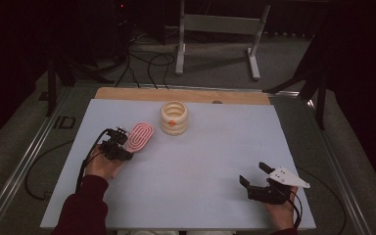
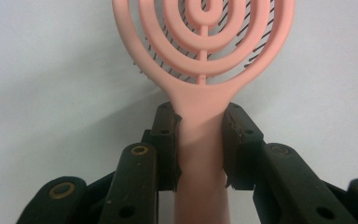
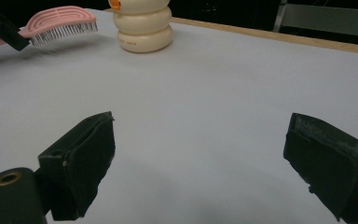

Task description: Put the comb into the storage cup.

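cream ribbed ring-stack container (image 1: 174, 118) with an orange spot, upright at the far middle of the white table sheet (image 1: 210, 161). beyond container: wood strip (image 1: 127, 93), cables (image 1: 147, 66), white metal stand (image 1: 215, 29).

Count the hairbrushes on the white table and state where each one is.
1: the pink hairbrush lies left of the cream ringed container, its handle clamped in the left gripper.

One pink hairbrush (image 1: 139, 136) lies far left, one cream ribbed container (image 1: 174, 117) stands beside it, and two grippers sit near.
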`<state>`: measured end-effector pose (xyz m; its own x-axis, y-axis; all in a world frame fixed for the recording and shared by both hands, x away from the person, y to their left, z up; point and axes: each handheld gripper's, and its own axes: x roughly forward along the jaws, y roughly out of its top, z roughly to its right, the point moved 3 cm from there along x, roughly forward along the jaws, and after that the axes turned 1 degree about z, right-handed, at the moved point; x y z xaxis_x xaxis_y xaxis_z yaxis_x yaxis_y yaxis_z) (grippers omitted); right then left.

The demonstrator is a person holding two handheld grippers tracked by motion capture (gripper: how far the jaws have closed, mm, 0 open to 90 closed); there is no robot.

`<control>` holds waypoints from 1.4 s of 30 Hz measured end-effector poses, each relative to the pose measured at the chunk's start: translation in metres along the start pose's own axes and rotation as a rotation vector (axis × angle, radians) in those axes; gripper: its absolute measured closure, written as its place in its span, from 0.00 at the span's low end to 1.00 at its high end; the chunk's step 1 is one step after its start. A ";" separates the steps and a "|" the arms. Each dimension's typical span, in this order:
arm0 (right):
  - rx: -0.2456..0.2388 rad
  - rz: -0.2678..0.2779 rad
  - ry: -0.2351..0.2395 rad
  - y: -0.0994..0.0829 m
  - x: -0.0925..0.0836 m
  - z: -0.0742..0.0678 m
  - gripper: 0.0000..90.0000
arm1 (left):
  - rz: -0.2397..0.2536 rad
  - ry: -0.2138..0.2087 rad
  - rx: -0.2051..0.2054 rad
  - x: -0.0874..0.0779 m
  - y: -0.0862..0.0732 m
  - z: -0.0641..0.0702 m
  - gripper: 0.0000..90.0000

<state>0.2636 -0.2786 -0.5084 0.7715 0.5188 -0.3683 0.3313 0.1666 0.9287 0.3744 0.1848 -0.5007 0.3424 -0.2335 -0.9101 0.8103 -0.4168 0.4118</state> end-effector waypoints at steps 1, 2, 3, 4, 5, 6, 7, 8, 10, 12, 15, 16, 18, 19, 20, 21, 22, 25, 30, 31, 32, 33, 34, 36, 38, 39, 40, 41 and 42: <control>0.001 -0.002 -0.002 0.000 0.000 0.000 0.10 | 0.012 -0.002 -0.003 -0.001 -0.001 0.000 0.77; 0.001 -0.001 -0.001 0.000 0.000 0.000 0.10 | 0.024 -0.004 -0.005 -0.003 -0.001 0.001 0.77; 0.000 -0.002 -0.001 0.000 0.000 0.000 0.10 | 0.037 -0.011 -0.012 -0.005 -0.002 0.001 0.78; 0.000 -0.002 -0.001 0.000 0.000 0.000 0.10 | 0.052 -0.018 -0.017 -0.006 -0.003 0.002 0.78; 0.001 -0.002 -0.001 0.000 0.000 0.000 0.10 | 0.064 -0.023 -0.019 -0.007 -0.004 0.002 0.78; 0.001 -0.002 -0.001 0.000 0.000 0.000 0.10 | 0.074 -0.022 -0.022 -0.009 -0.005 0.002 0.78; 0.001 -0.002 0.000 0.000 0.000 0.000 0.10 | 0.085 -0.021 -0.025 -0.010 -0.005 0.002 0.78; 0.001 -0.003 0.001 0.000 0.000 0.000 0.10 | 0.092 -0.020 -0.025 -0.012 -0.006 0.002 0.78; 0.002 -0.001 0.002 0.000 0.000 -0.001 0.10 | 0.110 -0.013 -0.027 -0.014 -0.007 0.002 0.78; 0.002 -0.002 0.002 0.000 0.001 -0.001 0.10 | 0.124 -0.005 -0.027 -0.017 -0.008 0.002 0.78; 0.003 -0.005 0.004 0.000 0.001 -0.001 0.10 | 0.147 0.003 -0.029 -0.020 -0.010 0.002 0.78; 0.003 -0.005 0.004 0.000 0.001 -0.001 0.10 | 0.156 0.007 -0.034 -0.021 -0.010 0.002 0.78; 0.004 -0.006 0.005 -0.001 0.001 -0.001 0.10 | 0.171 0.005 -0.035 -0.022 -0.012 0.001 0.78; 0.002 -0.007 0.006 -0.001 0.002 -0.002 0.10 | 0.180 0.005 -0.036 -0.023 -0.012 0.001 0.78; 0.005 -0.008 0.006 -0.001 0.002 -0.002 0.10 | 0.188 0.007 -0.039 -0.024 -0.013 0.001 0.78; 0.003 -0.010 0.006 -0.001 0.002 -0.002 0.10 | 0.197 0.010 -0.042 -0.025 -0.014 0.001 0.78; 0.001 -0.011 0.007 -0.001 0.002 -0.002 0.10 | 0.203 0.008 -0.042 -0.026 -0.015 0.000 0.78; 0.003 -0.017 0.011 -0.002 0.004 -0.003 0.10 | 0.233 0.008 -0.030 -0.028 -0.017 0.000 0.78; -0.004 -0.024 0.015 -0.003 0.006 -0.005 0.10 | 0.286 -0.002 -0.015 -0.033 -0.020 0.005 0.78; -0.003 -0.024 0.015 -0.003 0.006 -0.005 0.10 | 0.295 -0.005 -0.014 -0.033 -0.021 0.005 0.78; -0.001 -0.024 0.015 -0.003 0.007 -0.005 0.10 | 0.302 -0.008 -0.013 -0.034 -0.021 0.006 0.78; -0.002 -0.026 0.014 -0.003 0.007 -0.005 0.10 | 0.311 -0.010 -0.015 -0.035 -0.021 0.007 0.78; -0.003 -0.027 0.013 -0.004 0.007 -0.005 0.10 | 0.319 -0.012 -0.014 -0.036 -0.022 0.008 0.77; -0.005 -0.029 0.013 -0.004 0.007 -0.006 0.10 | 0.336 -0.020 -0.012 -0.038 -0.023 0.009 0.77; -0.005 -0.032 0.013 -0.004 0.008 -0.007 0.10 | 0.344 -0.023 -0.004 -0.039 -0.023 0.011 0.78; -0.010 -0.033 0.012 -0.004 0.008 -0.007 0.10 | 0.345 -0.022 0.003 -0.040 -0.023 0.012 0.78; -0.011 -0.034 0.011 -0.004 0.009 -0.007 0.10 | 0.351 -0.018 0.006 -0.043 -0.023 0.013 0.78; -0.012 -0.037 0.013 -0.004 0.009 -0.008 0.10 | 0.358 -0.020 0.008 -0.044 -0.023 0.014 0.78; -0.012 -0.037 0.014 -0.004 0.009 -0.008 0.10 | 0.367 -0.023 0.010 -0.046 -0.022 0.015 0.78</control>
<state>0.2650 -0.2675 -0.5154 0.7509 0.5240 -0.4019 0.3531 0.1957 0.9149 0.3335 0.1914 -0.4677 0.5984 -0.3885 -0.7007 0.6311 -0.3102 0.7110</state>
